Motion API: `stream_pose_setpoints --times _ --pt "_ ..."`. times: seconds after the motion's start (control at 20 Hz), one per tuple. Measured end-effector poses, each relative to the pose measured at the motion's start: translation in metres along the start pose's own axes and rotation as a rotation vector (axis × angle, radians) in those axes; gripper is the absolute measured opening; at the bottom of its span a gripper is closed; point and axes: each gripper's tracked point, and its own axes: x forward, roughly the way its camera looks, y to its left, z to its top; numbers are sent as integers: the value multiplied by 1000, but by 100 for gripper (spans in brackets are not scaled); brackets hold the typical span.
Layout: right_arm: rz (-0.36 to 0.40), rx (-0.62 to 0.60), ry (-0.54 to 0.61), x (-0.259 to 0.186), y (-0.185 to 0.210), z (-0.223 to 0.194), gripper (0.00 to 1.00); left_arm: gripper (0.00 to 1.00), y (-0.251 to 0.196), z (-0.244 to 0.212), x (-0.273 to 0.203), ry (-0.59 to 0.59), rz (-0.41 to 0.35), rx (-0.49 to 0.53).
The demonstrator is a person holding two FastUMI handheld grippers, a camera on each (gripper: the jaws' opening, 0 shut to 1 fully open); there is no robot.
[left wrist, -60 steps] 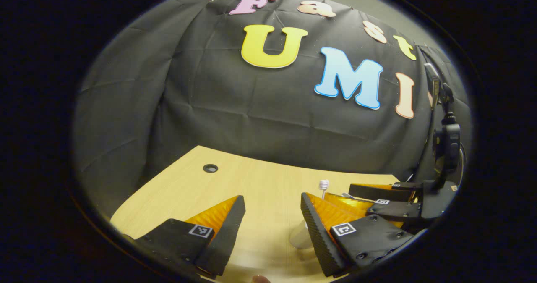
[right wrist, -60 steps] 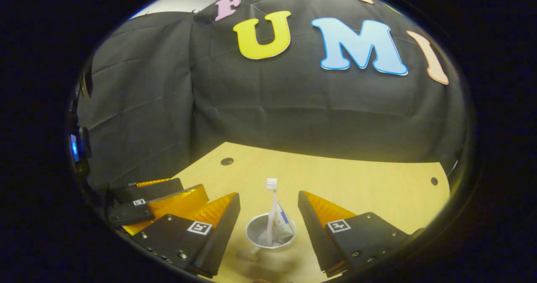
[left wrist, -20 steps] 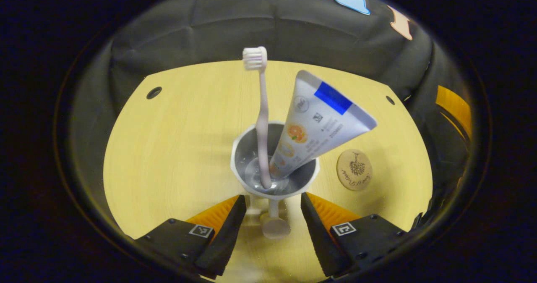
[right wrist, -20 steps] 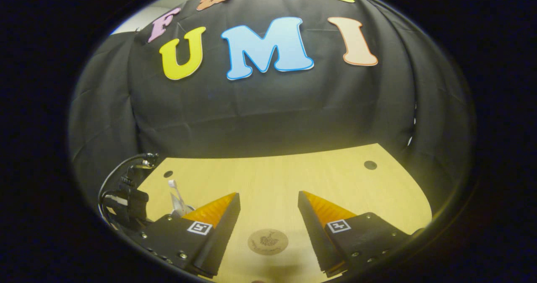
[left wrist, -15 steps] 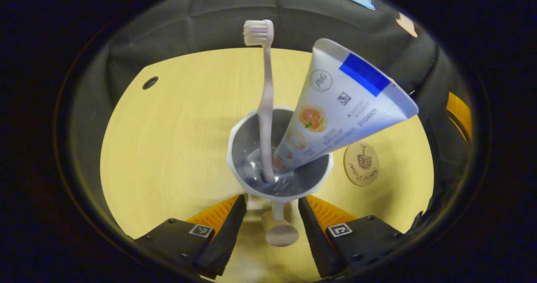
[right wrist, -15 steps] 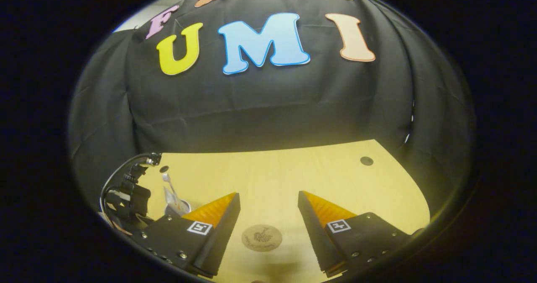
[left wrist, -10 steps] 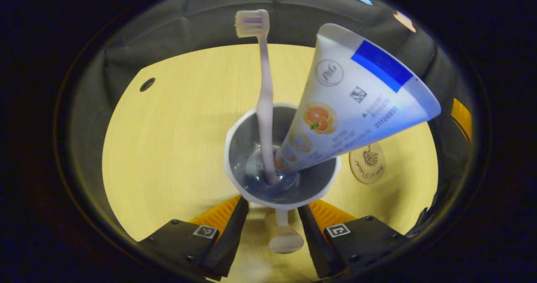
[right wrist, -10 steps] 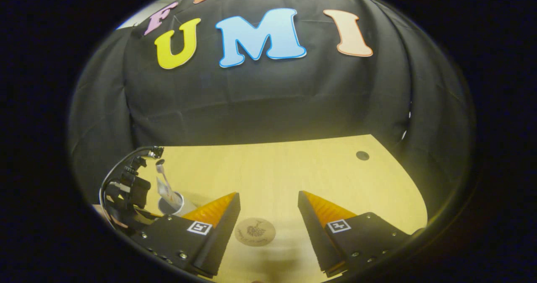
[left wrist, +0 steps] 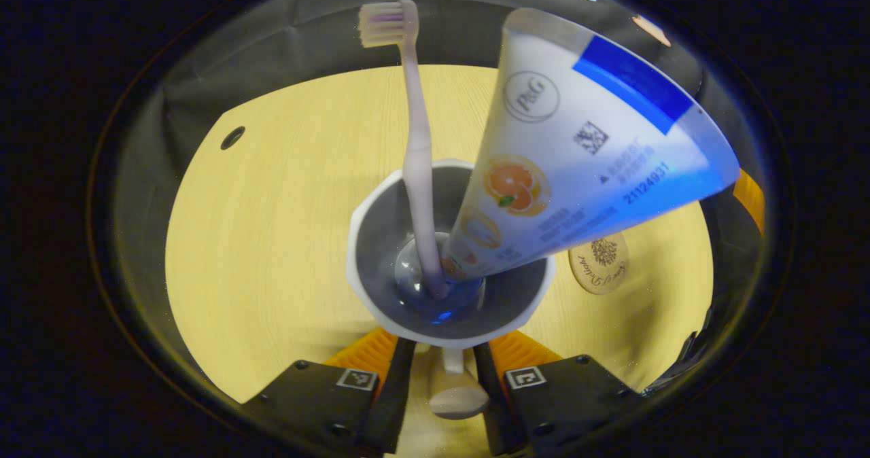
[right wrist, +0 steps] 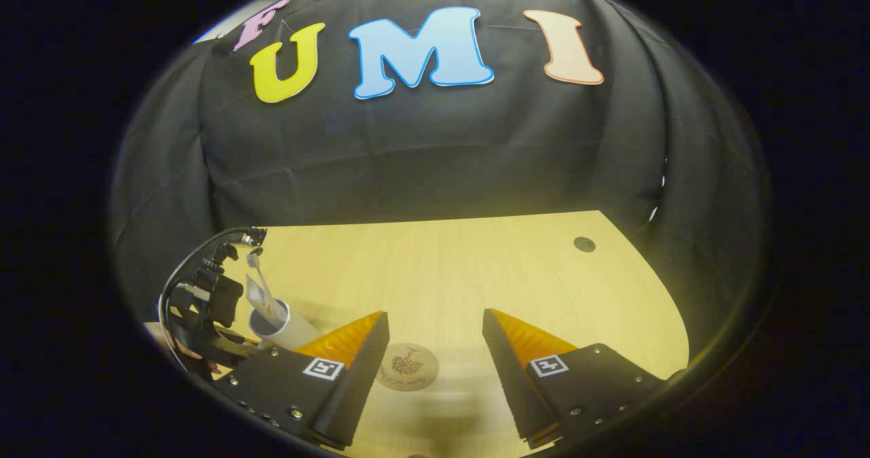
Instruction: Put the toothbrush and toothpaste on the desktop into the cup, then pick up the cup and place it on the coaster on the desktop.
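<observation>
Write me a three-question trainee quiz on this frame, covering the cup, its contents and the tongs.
1. True or false: the toothbrush and toothpaste both stand in the cup.
2. Which tongs close on the cup's handle? A) left B) right C) neither
3. Fill in: the cup is not yet on the ____.

Key
1. True. Both lean inside the cup.
2. A. In the left gripper view, the left tongs flank the handle closely; whether both fingers press on it is unclear. The right tongs stand open above the desk.
3. Coaster. It lies bare, beside the cup.
</observation>
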Motion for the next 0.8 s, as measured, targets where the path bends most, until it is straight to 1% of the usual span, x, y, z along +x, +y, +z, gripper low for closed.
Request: stream_pose_setpoints --times 0.1,0.15,0.2,0.25,0.3,0.35,0.45,0.5,0.55,0.8 --pt "2 -4 3 -1 1 -2 84 50 0 -2 1 11 5 2" --pt "3 -7 6 -1 1 -3 84 49 2 -3 4 22 26 13" --pt "3 -9 7 0 2 -4 84 34 4 -7 0 38 31 27" --pt "3 -10 8 -1 1 -4 84 40 4 -4 0 28 36 35" --pt "2 -11 7 -2 1 -5 84 34 4 -5 2 30 38 37" --pt "2 -11 7 -2 0 -5 84 33 4 -4 1 23 38 39" --pt "1 -8 6 -1 0 -5 84 38 5 -4 1 15 41 35" --pt "2 -6 6 -2 0 -5 84 32 4 -4 1 10 43 33" --pt "1 -7 4 -2 0 -4 84 38 4 -4 1 8 41 31" --pt "0 -7 2 -1 -2 -5 84 37 -6 -3 -3 3 27 34"
